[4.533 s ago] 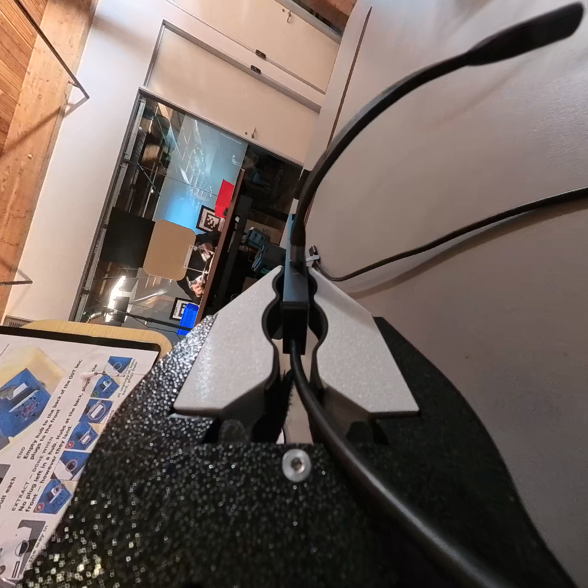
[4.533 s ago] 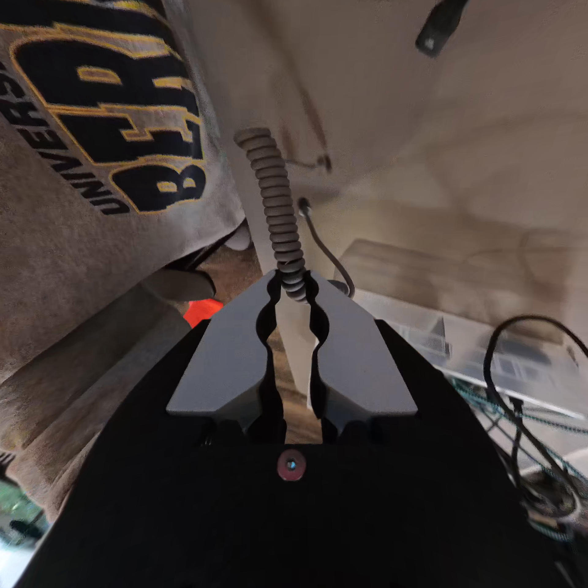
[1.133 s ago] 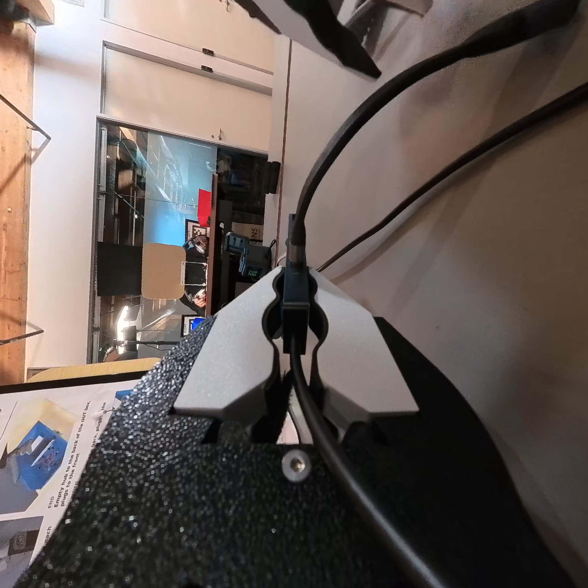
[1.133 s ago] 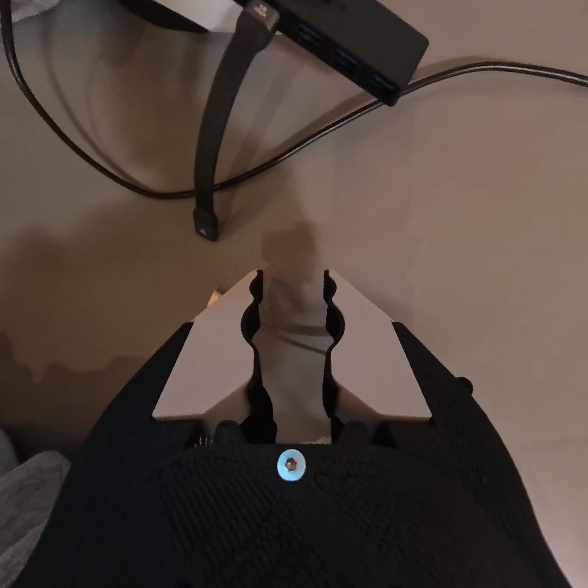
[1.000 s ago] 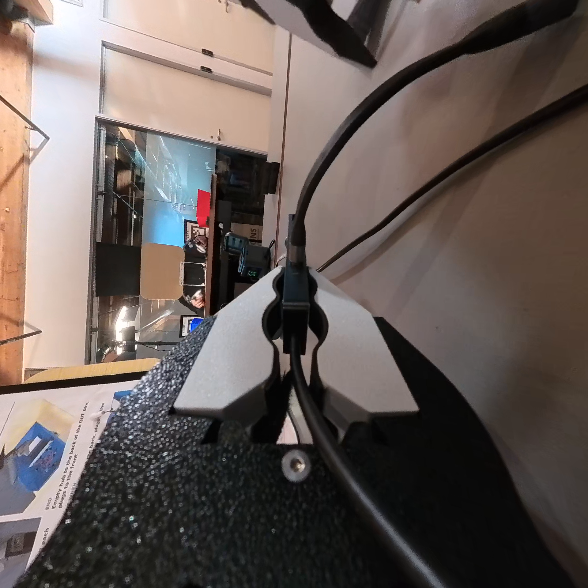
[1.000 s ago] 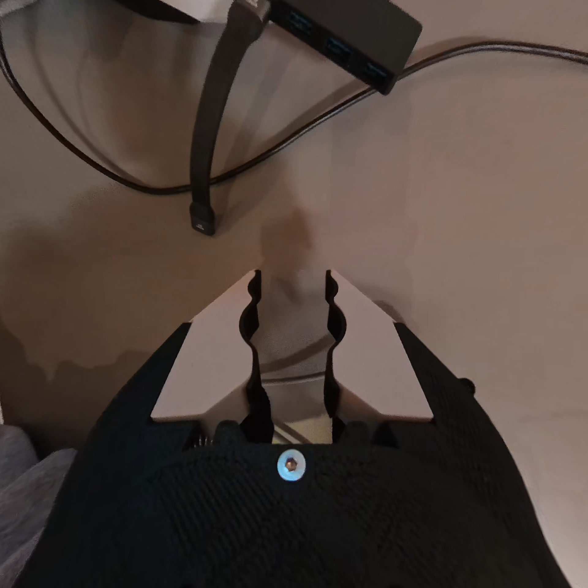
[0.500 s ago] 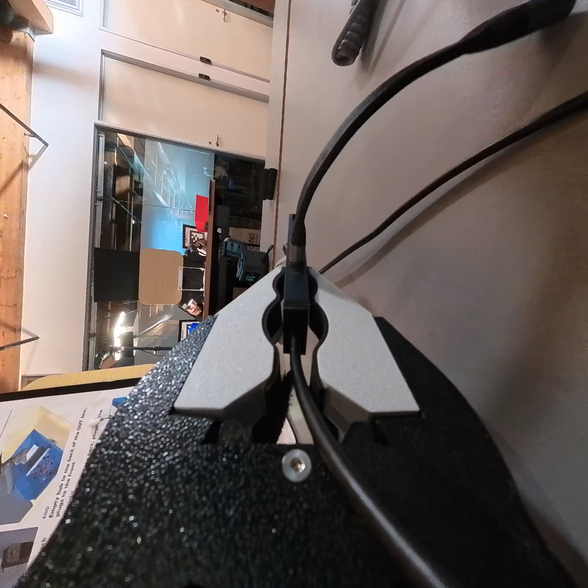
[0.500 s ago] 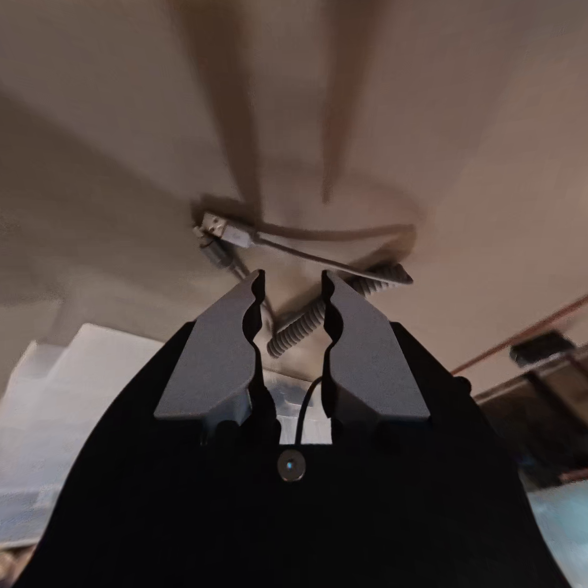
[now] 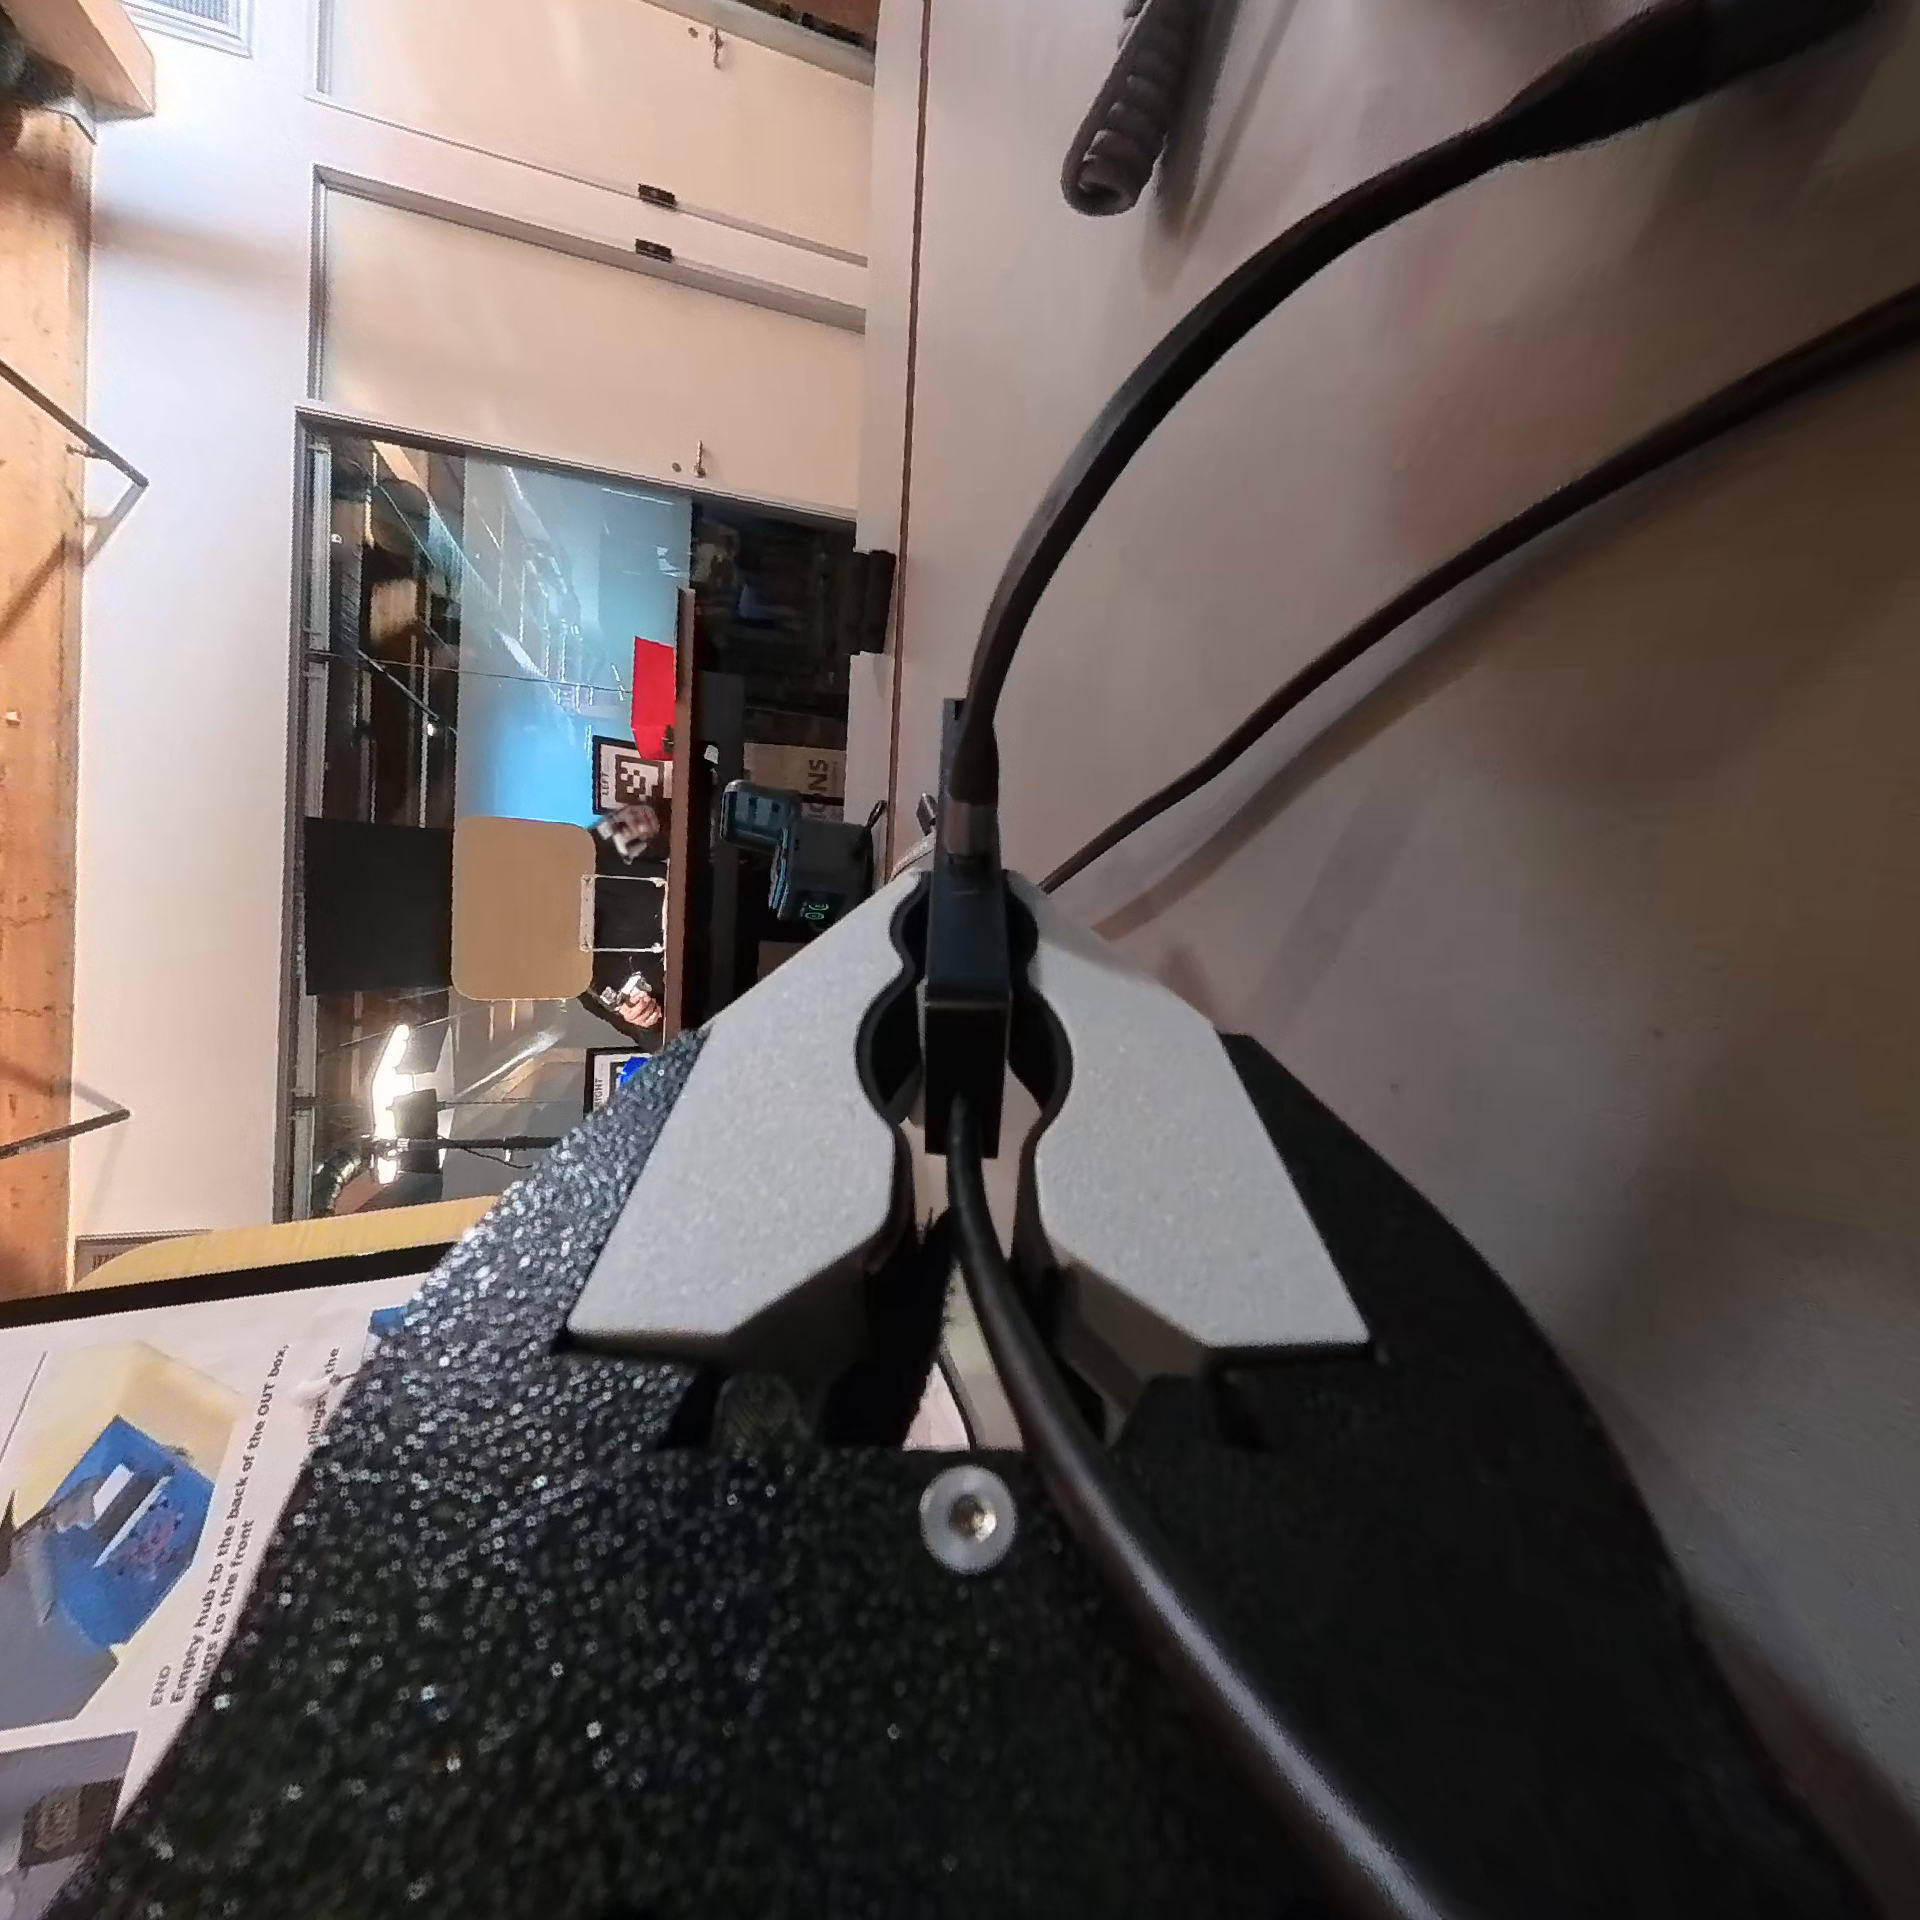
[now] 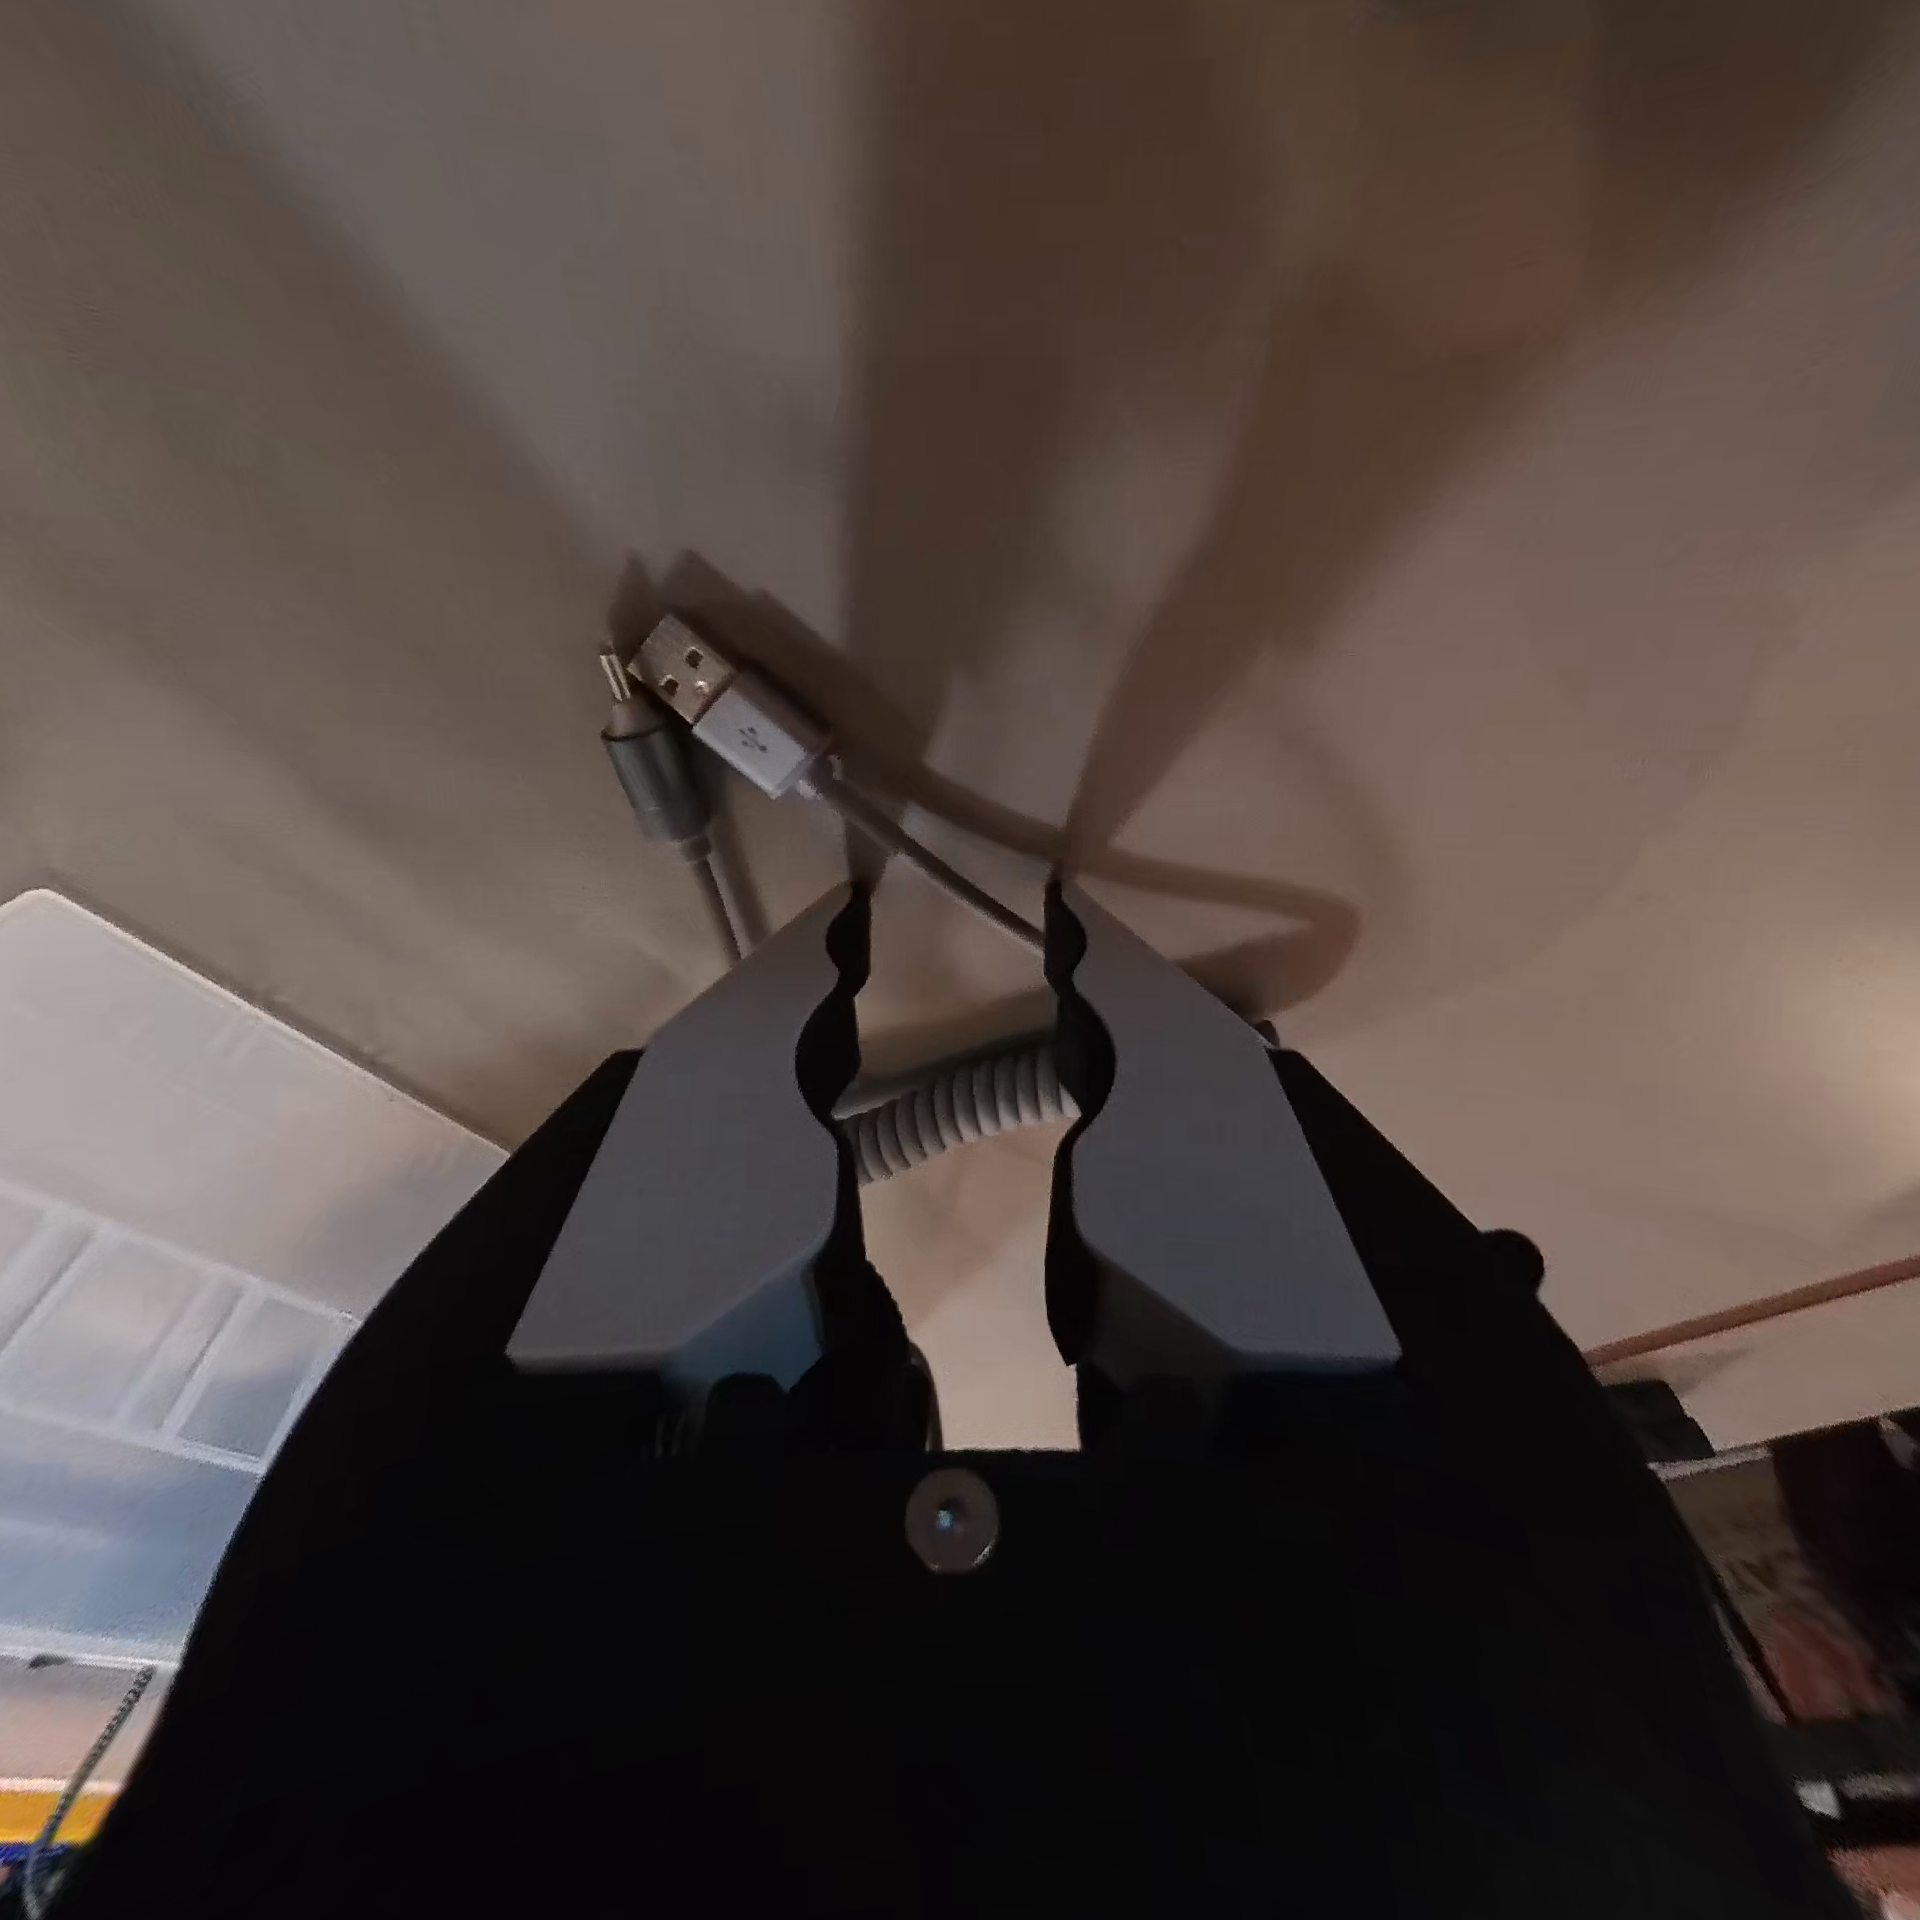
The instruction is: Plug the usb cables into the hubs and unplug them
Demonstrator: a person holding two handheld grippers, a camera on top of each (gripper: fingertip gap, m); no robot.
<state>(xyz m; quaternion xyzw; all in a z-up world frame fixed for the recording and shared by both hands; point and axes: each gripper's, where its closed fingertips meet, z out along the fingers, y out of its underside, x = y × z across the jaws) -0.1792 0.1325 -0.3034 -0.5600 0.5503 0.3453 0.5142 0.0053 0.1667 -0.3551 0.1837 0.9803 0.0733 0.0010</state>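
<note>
In the left wrist view my left gripper (image 9: pixel 964 894) is shut on a thin black USB hub (image 9: pixel 966 997), seen edge-on. The hub's own round lead (image 9: pixel 997 1299) runs back between the fingers. A flat black cable (image 9: pixel 1143 384) is plugged into the hub's far end and arcs up to the right. In the right wrist view my right gripper (image 10: pixel 954 904) is open and empty, just above the tan table. A silver USB-A plug (image 10: pixel 727 717) and a grey plug (image 10: pixel 649 774) lie just ahead and to the left of its tips. A grey coiled cable (image 10: pixel 956 1122) lies under the jaws.
A thin dark cable (image 9: pixel 1455 603) crosses the table. A coiled cable end (image 9: pixel 1127 135) lies farther off. A printed instruction sheet (image 9: pixel 135 1507) lies at the left. A white plastic box (image 10: pixel 156 1039) stands left of the right gripper. An orange cable (image 10: pixel 1766 1309) runs at the right. One gripper's finger ends stand about 20 cm off the other's. Between my right fingertips and the silver USB-A plug (image 10: pixel 727 717) there is roughly 4 cm.
My right gripper has swung away from the hub to the loose grey plugs and come closer to them, still open. My left gripper has kept its hold and shifted only slightly.
</note>
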